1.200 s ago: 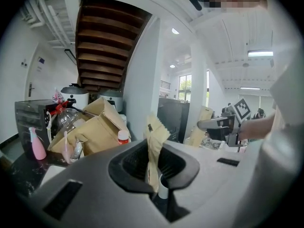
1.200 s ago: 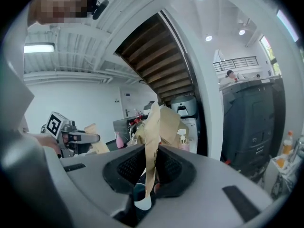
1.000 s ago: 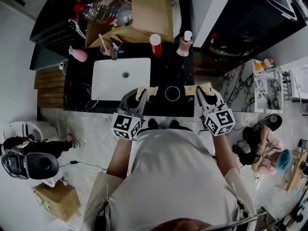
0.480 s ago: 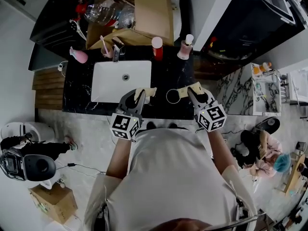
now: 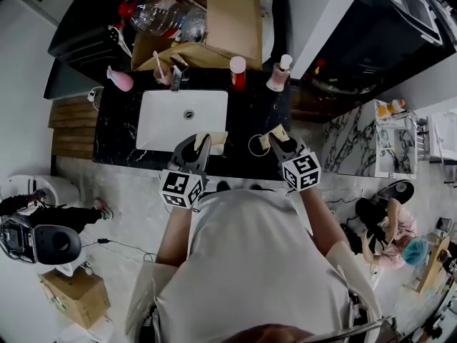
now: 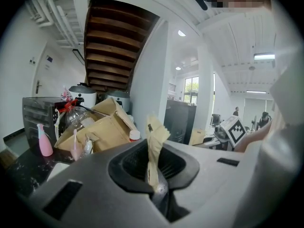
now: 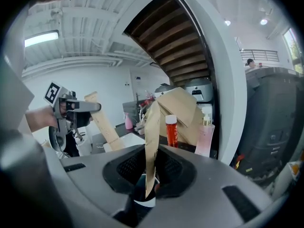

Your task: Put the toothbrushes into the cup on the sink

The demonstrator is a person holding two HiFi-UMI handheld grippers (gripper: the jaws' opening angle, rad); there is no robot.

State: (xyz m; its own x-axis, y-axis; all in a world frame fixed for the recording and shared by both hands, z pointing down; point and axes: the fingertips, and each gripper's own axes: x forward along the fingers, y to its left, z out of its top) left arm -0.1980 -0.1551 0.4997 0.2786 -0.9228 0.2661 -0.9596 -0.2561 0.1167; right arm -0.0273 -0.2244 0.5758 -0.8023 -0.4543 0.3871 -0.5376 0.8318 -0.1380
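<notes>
Nearest, the right hand-held gripper [image 5: 274,145] is clamped on a paper-wrapped toothbrush [image 5: 274,134]. The cup [image 5: 250,147] stands just to its left on the worktop [image 5: 250,109]. Best to bring the brush's end squarely over the rim, lower it inside, and only then let go. Beyond the cup, the left hand-held gripper [image 5: 201,147] pinches a second toothbrush [image 5: 213,140] beside the sink [image 5: 182,123].

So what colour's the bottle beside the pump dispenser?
Red bottle; right gripper view shows it best.

an open office with a mock bathroom: sink [image 5: 164,116], soap bottle [image 5: 278,77], staircase [image 6: 116,46].
</notes>
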